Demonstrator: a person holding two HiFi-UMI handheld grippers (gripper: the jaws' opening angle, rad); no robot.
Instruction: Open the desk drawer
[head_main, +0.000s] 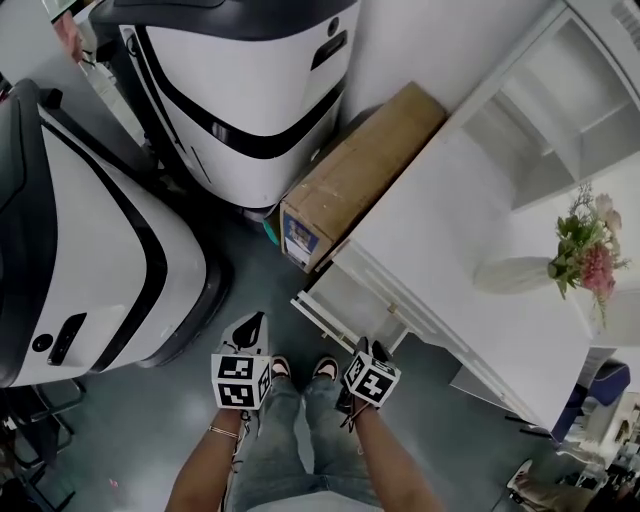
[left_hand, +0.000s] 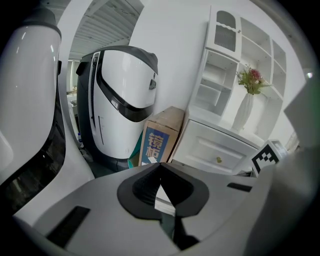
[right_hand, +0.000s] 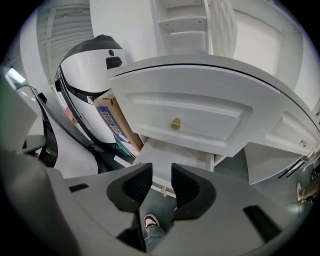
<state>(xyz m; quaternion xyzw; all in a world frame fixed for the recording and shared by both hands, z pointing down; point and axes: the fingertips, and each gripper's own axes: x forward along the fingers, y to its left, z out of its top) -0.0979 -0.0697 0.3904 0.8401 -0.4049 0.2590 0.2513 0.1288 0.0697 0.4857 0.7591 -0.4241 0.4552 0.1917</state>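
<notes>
The white desk stands at the right. Its low drawer is pulled out over the floor, and its inside shows in the right gripper view. The upper drawer with a brass knob is closed. My right gripper hangs just in front of the pulled-out drawer's front edge. Its jaws stand a little apart with nothing between them, and a small brass knob shows just beyond the gap. My left gripper is off to the left over the floor, jaws together and empty.
A long cardboard box lies against the desk's left end. Two large white-and-black machines crowd the left side. A white vase with flowers stands on the desk. The person's legs and shoes are between the grippers.
</notes>
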